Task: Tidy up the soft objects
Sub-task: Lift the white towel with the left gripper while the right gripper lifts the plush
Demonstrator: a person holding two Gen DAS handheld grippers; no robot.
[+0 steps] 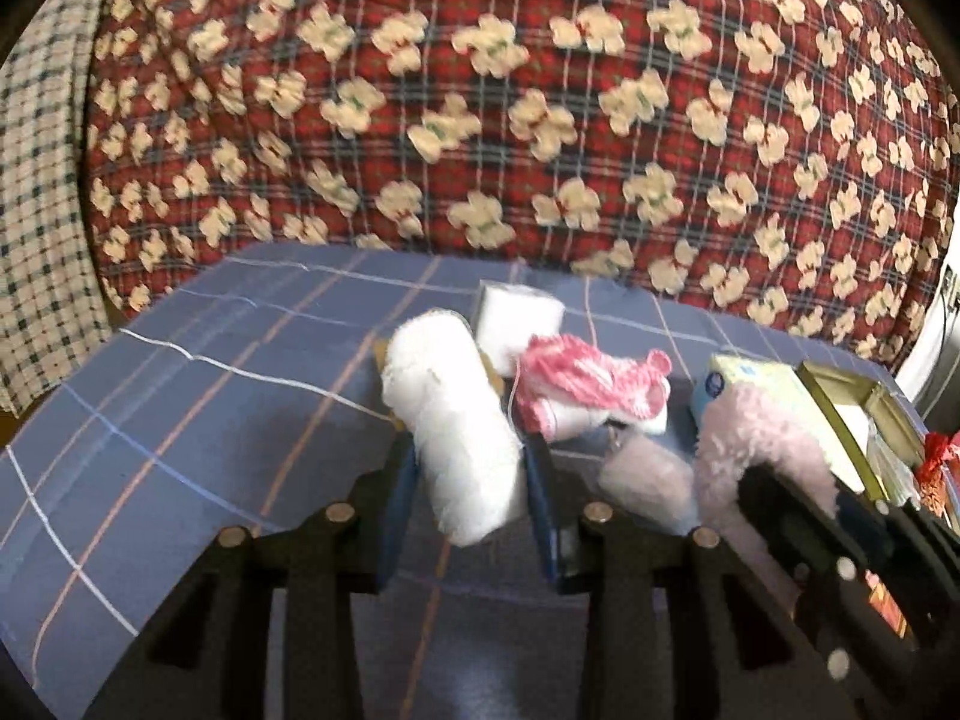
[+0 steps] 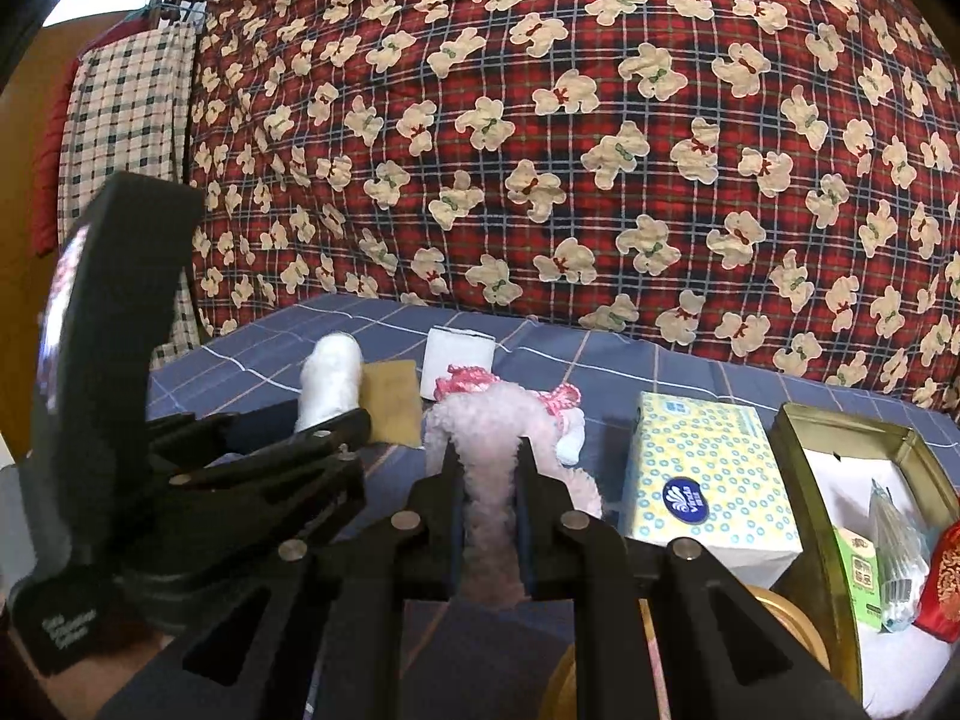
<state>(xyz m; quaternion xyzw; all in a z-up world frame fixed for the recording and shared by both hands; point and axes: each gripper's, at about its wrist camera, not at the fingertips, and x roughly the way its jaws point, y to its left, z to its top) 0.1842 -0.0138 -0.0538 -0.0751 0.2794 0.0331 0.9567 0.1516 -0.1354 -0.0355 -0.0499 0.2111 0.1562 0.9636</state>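
Nearest in the left wrist view: left tool [image 1: 471, 474] clamped on white fluffy roll [image 1: 450, 420], long axis running away from camera and tilted slightly left, far end raised above blue plaid cloth [image 1: 180, 420]. In the right wrist view: right tool [image 2: 489, 480] narrowed on pale pink fuzzy piece [image 2: 489, 450], arched, its strip hanging lengthwise between the fingers. Just beyond, pink-and-white knitted item [image 2: 510, 396] lying on the cloth. To its right, tissue box [image 2: 702, 480], then open gold tin [image 2: 840, 480]. Farther back, white roll [image 2: 459, 360], upright. Behind everything, red bear-print quilt [image 2: 600, 120].
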